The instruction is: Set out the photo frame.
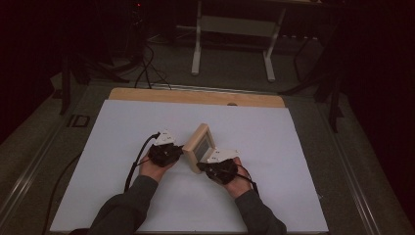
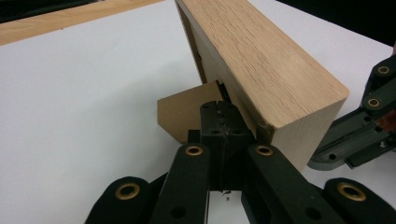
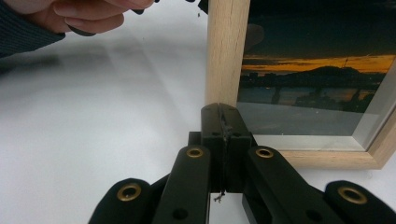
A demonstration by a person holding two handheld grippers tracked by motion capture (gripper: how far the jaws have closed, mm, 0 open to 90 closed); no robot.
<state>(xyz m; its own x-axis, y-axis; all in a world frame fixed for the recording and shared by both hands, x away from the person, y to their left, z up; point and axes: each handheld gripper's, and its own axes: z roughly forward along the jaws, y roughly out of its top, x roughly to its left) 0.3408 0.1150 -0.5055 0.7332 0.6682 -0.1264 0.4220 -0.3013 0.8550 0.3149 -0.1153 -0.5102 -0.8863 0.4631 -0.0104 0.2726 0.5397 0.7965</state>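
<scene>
Your left tool (image 2: 223, 122) has its jaws together at the brown cardboard stand (image 2: 184, 114) behind the pale wooden picture frame (image 1: 198, 146); whether it pinches the stand, you cannot tell. Your right tool (image 3: 223, 120), jaws together, touches the frame's front corner. The frame stands mid-desk (image 1: 122, 127). Next, probably swing the stand out.

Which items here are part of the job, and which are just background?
In use:
wooden picture frame with a sunset photo
cardboard stand flap at its back
left gripper
right gripper
white table sheet

Background:
white desk frame on the floor beyond
floor cables
</scene>
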